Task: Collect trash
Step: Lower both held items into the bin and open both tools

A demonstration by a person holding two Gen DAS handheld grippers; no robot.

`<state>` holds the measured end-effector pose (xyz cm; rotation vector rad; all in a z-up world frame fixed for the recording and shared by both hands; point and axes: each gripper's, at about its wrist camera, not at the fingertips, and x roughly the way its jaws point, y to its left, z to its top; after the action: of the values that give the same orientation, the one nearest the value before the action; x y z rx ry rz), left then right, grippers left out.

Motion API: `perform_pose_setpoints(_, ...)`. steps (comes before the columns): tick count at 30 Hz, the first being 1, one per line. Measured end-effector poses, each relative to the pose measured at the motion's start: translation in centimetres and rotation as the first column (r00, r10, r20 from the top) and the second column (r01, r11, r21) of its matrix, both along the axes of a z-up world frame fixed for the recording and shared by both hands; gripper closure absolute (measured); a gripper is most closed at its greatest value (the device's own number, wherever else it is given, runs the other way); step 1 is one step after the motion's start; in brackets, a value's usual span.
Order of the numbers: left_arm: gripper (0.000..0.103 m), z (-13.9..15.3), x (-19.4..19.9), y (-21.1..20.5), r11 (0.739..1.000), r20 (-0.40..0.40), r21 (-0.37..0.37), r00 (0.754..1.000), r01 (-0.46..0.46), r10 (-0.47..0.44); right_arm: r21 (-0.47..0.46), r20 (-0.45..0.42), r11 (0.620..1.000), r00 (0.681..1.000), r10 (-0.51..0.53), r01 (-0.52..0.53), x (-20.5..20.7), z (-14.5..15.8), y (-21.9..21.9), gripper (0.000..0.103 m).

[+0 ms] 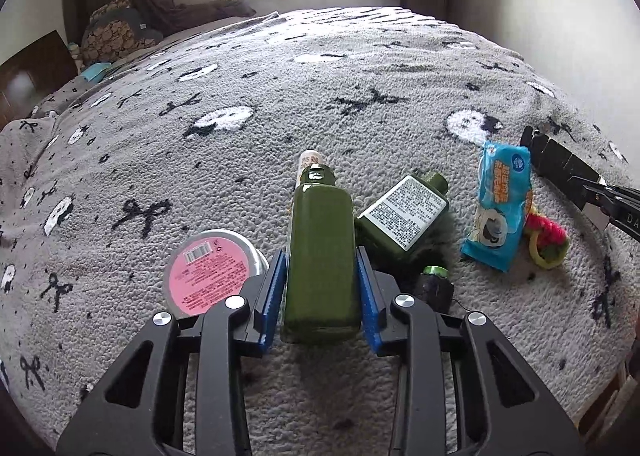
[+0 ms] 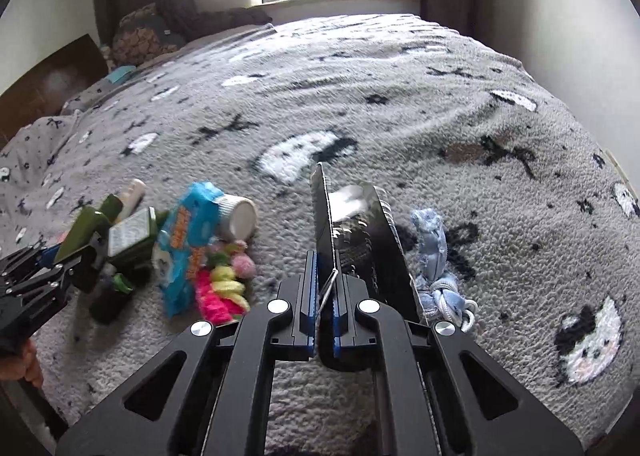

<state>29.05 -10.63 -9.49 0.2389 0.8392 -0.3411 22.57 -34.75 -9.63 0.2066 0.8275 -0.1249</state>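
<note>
Pinching the green bottle [image 1: 322, 252] across its flat sides above the bed [image 1: 320, 67], the left hand-held gripper [image 1: 322, 292] likely holds something rigid, smooth and slippery, while the right hand-held gripper [image 2: 324, 312] clamps a thin black bag [image 2: 360, 240].

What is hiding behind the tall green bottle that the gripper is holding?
Behind the tall green bottle a white tube pokes out past its cap. The bottle covers the rest of the tube, so its full shape stays hidden. The left gripper clamps the bottle.

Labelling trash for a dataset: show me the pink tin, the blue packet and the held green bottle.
pink tin [image 1: 206, 274], left wrist view, on its pink label.
blue packet [image 1: 500, 207], left wrist view, mid-wrapper.
green bottle [image 1: 322, 252], left wrist view, on its body between the fingers.
</note>
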Motion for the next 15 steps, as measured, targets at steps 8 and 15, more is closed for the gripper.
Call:
perform_pose_setpoints(8,0.071,4.2,-3.2,0.1,0.999,0.073,-0.022,0.997,0.031,-0.029,-0.028,0.063,0.999,0.997,0.043,-0.041,-1.6,3.2,1.4,0.097)
perform_pose_setpoints(15,0.071,8.6,-7.6,1.0,0.998,0.172,-0.051,0.984,0.048,-0.039,-0.068,0.158,0.995,0.984,0.077,-0.067,-5.6,7.0,3.1,0.097)
